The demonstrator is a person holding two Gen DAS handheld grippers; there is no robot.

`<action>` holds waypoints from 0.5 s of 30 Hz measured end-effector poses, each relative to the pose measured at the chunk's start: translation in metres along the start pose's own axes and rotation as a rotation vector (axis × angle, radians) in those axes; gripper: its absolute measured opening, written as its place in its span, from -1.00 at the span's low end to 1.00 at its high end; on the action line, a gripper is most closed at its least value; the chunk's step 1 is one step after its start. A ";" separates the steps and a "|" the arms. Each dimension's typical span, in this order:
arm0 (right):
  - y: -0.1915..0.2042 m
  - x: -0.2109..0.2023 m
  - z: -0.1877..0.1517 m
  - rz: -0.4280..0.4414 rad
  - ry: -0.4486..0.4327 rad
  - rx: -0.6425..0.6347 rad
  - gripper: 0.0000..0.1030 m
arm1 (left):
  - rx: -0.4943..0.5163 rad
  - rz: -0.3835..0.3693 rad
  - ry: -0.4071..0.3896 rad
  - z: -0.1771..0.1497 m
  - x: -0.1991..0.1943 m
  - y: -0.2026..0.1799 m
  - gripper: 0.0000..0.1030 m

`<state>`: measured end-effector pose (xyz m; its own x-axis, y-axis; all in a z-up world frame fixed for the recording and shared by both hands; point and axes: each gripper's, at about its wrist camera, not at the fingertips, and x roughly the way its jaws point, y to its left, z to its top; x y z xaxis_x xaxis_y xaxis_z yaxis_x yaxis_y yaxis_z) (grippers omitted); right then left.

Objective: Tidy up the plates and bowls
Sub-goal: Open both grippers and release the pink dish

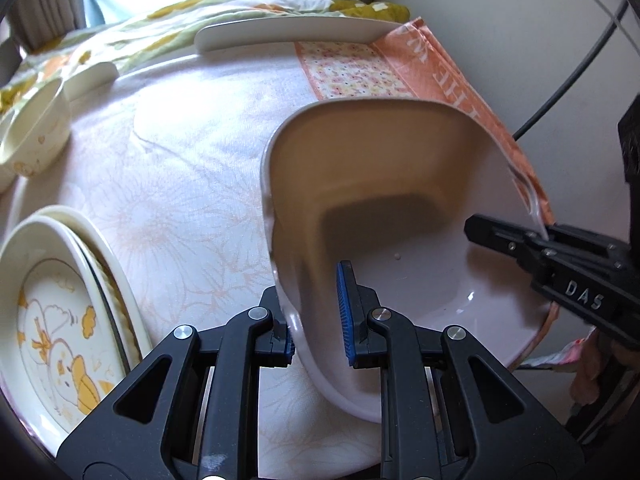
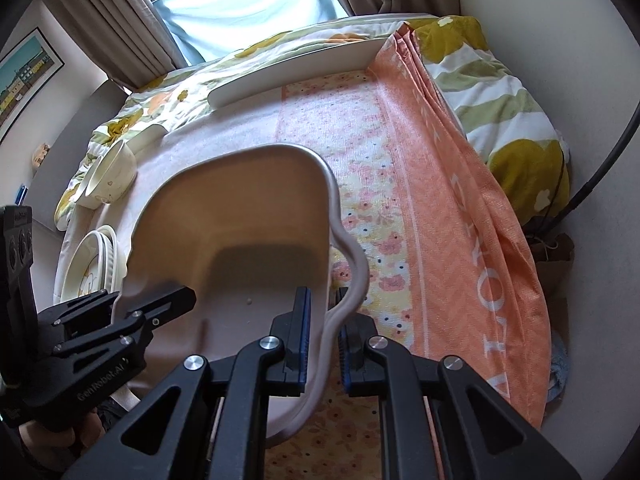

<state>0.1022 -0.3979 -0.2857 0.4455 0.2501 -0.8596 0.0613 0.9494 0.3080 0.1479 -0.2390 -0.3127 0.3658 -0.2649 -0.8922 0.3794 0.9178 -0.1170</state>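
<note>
Currently the dish [image 1: 400, 208] — a deep, pale, wavy-rimmed piece — hangs over the cloth-covered table [image 1: 180, 168], carried at opposite rims. The left gripper [image 1: 320, 312] pinches the left rim; the right gripper [image 2: 324, 340] pinches the right rim. It looks rigid, glossy, probably slippery and breakable: keep both rim grips firm and level, away from the stacked plates [image 1: 60, 300].

A home, most likely a bedroom: a bed spread with a pale flowered sheet [image 1: 172, 168] and an orange towel [image 2: 460, 200], a bunched floral quilt [image 2: 500, 92] along the wall, heavy curtains [image 2: 100, 32] at a bright window [image 2: 240, 4], and a framed picture [image 2: 24, 76] on the wall.
</note>
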 end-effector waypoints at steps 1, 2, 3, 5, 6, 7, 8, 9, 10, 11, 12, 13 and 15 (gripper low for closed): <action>-0.001 0.000 0.000 0.001 0.000 0.007 -0.78 | 0.007 0.003 0.004 0.000 0.001 -0.001 -0.68; -0.002 0.000 0.001 0.002 0.000 0.012 -0.78 | 0.013 0.006 0.010 0.001 0.002 -0.002 -0.57; -0.003 0.000 0.001 0.004 0.001 0.019 -0.78 | 0.018 0.009 0.017 0.002 0.004 -0.003 -0.17; -0.005 0.000 0.002 0.017 0.002 0.034 -0.77 | 0.023 0.020 -0.006 0.003 0.002 -0.004 0.73; -0.006 -0.001 0.003 0.018 0.000 0.040 -0.77 | 0.024 0.025 -0.026 0.002 -0.002 -0.004 0.82; -0.006 -0.002 0.004 0.019 -0.003 0.042 -0.76 | 0.027 0.028 -0.039 0.003 -0.005 -0.004 0.82; -0.007 -0.003 0.004 0.020 -0.007 0.045 -0.64 | 0.030 0.029 -0.038 0.004 -0.006 -0.005 0.82; -0.008 -0.005 0.004 0.024 -0.012 0.056 -0.31 | 0.032 0.032 -0.037 0.005 -0.007 -0.005 0.82; -0.010 -0.006 0.005 0.033 -0.014 0.068 -0.02 | 0.035 0.036 -0.037 0.005 -0.008 -0.005 0.82; -0.011 -0.008 0.006 0.045 -0.019 0.080 0.66 | 0.037 0.039 -0.036 0.005 -0.009 -0.005 0.82; -0.011 -0.011 0.006 0.057 -0.028 0.091 0.97 | 0.038 0.042 -0.035 0.005 -0.010 -0.005 0.82; -0.013 -0.016 0.006 0.067 -0.046 0.103 0.97 | 0.036 0.042 -0.036 0.006 -0.014 -0.004 0.82; -0.013 -0.023 0.007 0.073 -0.057 0.114 0.97 | 0.032 0.045 -0.044 0.006 -0.025 -0.003 0.82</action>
<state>0.0973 -0.4170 -0.2672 0.5025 0.3032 -0.8097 0.1262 0.9007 0.4157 0.1429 -0.2373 -0.2871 0.4201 -0.2373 -0.8759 0.3881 0.9195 -0.0629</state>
